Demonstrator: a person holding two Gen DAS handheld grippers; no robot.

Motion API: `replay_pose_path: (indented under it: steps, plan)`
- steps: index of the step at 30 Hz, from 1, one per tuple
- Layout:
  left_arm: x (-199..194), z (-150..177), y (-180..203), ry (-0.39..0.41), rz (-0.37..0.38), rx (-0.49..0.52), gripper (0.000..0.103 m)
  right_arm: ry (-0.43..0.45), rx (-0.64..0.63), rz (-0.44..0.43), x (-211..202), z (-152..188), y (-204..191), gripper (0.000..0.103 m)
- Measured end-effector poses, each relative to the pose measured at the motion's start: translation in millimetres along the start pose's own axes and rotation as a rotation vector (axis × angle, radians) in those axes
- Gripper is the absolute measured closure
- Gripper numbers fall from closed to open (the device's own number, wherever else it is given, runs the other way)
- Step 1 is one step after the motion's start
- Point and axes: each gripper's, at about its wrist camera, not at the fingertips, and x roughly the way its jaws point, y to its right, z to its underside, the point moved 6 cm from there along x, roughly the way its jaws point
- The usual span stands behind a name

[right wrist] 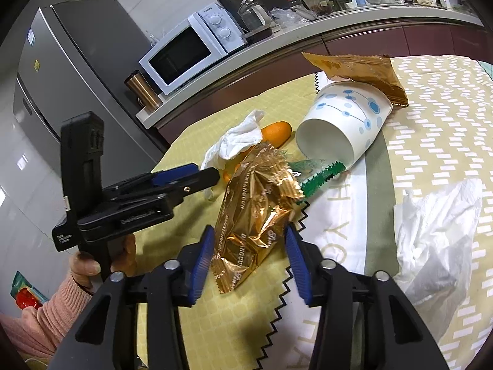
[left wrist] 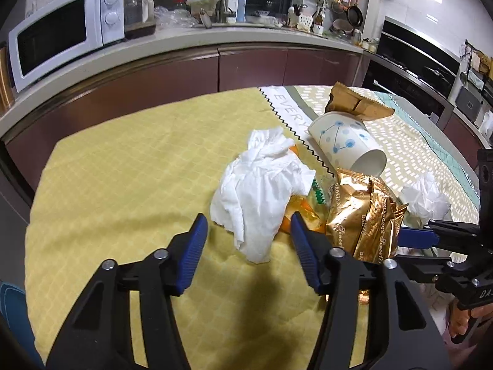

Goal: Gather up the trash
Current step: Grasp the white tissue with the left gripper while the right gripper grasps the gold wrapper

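Orange peel mostly hidden under tissue; green wrapper partly under gold wrapper.

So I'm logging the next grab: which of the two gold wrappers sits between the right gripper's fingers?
The crumpled shiny gold wrapper, straddled by the open right gripper. The other, a flatter, duller gold packet, lies far off behind the tipped paper cup.

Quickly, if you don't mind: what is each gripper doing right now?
Left gripper: open, holding nothing, white tissue ahead.
Right gripper: open around the gold wrapper.
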Motion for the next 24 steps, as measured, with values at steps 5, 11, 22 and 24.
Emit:
replay_pose_path:
  steps: [5, 11, 22, 24]
  plan:
    - [7.5, 2.2, -3.9, -0.028, 0.020, -0.029, 0.081, 0.002, 0.014, -0.015, 0.1, -1.1, 2.2, 0.074]
    - [2.2, 2.5, -2.2, -0.007, 0.022, -0.035, 0.099, 0.015, 0.005, -0.026, -4.9, -0.6, -0.7, 0.082]
    - [-44.1, 11.1, -18.0, 0.083, 0.011, -0.098, 0.100, 0.039, -0.055, -0.080, -13.7, -5.6, -22.1, 0.084]
    - [-53.8, 14.3, -22.8, 0.096, 0.004, -0.106, 0.100, 0.040, -0.058, -0.087, -13.1, -7.4, -25.6, 0.084]
